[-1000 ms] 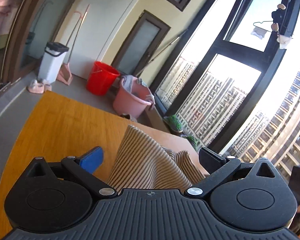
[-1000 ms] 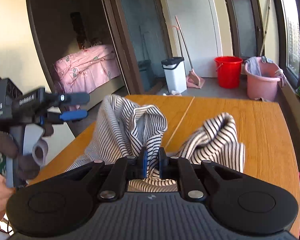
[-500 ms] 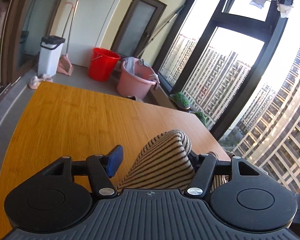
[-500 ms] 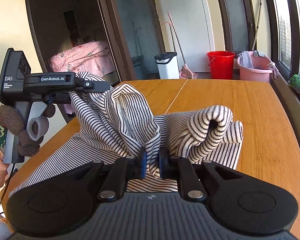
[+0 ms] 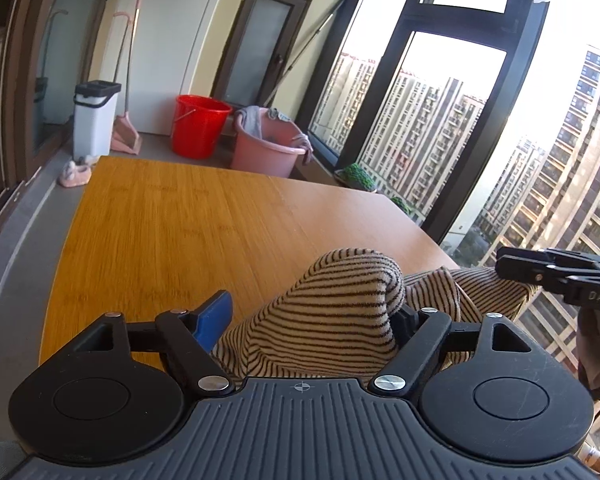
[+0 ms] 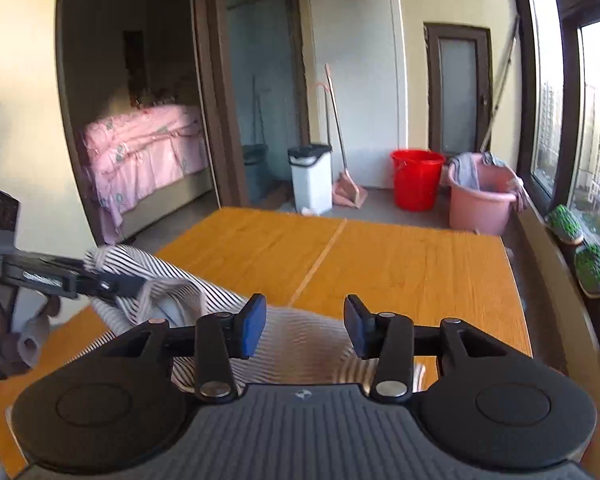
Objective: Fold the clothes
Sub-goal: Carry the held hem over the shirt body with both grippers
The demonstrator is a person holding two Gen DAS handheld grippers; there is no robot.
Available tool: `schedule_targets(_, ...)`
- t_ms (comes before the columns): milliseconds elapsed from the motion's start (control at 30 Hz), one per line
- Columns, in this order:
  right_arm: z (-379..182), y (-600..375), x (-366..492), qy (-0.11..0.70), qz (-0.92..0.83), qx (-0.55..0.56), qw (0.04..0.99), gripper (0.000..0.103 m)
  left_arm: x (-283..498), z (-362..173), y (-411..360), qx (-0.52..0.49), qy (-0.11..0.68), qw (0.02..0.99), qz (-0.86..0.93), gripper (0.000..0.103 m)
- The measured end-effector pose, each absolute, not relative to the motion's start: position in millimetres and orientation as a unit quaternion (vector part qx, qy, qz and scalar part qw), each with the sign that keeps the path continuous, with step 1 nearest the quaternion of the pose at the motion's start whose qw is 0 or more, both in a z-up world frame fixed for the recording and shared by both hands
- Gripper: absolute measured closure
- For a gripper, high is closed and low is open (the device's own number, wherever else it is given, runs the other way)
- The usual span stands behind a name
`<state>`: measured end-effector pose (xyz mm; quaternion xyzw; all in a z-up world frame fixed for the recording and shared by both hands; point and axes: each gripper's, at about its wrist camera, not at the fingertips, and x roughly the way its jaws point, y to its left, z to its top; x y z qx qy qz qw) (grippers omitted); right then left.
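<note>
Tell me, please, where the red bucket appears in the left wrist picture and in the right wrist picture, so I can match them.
Left wrist view: the red bucket stands on the floor beyond the table's far edge, upper left of centre.
Right wrist view: the red bucket stands on the floor beyond the table, right of centre.
Shared landmark: the pink tub directly to the bucket's right in both.

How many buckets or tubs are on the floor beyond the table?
2: a red bucket by the door, and a pink tub beside it, nearer the window. Others may be hidden.
</note>
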<state>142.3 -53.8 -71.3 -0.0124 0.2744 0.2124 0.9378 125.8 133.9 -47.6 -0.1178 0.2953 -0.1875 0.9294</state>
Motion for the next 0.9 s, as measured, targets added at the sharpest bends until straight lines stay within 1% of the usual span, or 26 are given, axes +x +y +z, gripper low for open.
schedule_targets(33,-83,-57,141,0.289,0.211,-0.006,0.934,0.061,123,-49,138,-0.117,0.298,0.929,-0.185,0.008)
schedule_targets(67,-95,-60,139,0.303,0.209,-0.001,0.93,0.061,119,-49,145,-0.115,0.301,0.929,-0.179,0.005)
schedule_targets(100,-107,-63,137,0.317,0.207,0.005,0.926,0.061,114,-48,152,-0.114,0.303,0.93,-0.177,0.005)
schedule_targets(233,-121,-61,116,0.31,0.213,0.005,0.926,0.06,100,-22,164,-0.127,0.271,0.939,-0.167,0.005)
schedule_targets(333,-124,-58,113,0.31,0.219,0.008,0.925,0.05,90,6,158,-0.131,0.226,0.949,-0.176,0.005)
schedule_targets(400,-125,-55,111,0.309,0.222,0.003,0.925,0.042,87,14,146,-0.131,0.217,0.945,-0.208,0.005)
schedule_targets(433,-125,-54,110,0.308,0.222,0.002,0.925,0.042,85,18,139,-0.131,0.214,0.942,-0.224,0.005)
schedule_targets(533,-125,-54,107,0.307,0.223,-0.001,0.925,0.041,91,5,111,-0.111,0.251,0.925,-0.264,0.005)
schedule_targets(600,-124,-55,105,0.309,0.224,-0.002,0.924,0.041,98,-17,97,-0.087,0.293,0.916,-0.26,0.007)
schedule_targets(633,-122,-57,103,0.312,0.224,-0.003,0.923,0.041,102,-27,94,-0.077,0.314,0.913,-0.251,0.009)
schedule_targets(767,-105,-74,98,0.305,0.208,0.028,0.929,0.041,106,-59,99,-0.077,0.369,0.898,-0.227,0.01)
schedule_targets(833,-95,-88,101,0.289,0.178,0.061,0.939,0.038,107,-71,103,-0.081,0.389,0.891,-0.221,0.009)
schedule_targets(867,-94,-93,105,0.284,0.159,0.07,0.943,0.035,107,-73,104,-0.082,0.392,0.889,-0.221,0.009)
schedule_targets(900,-96,-99,114,0.286,0.14,0.076,0.945,0.035,107,-74,105,-0.082,0.395,0.888,-0.221,0.009)
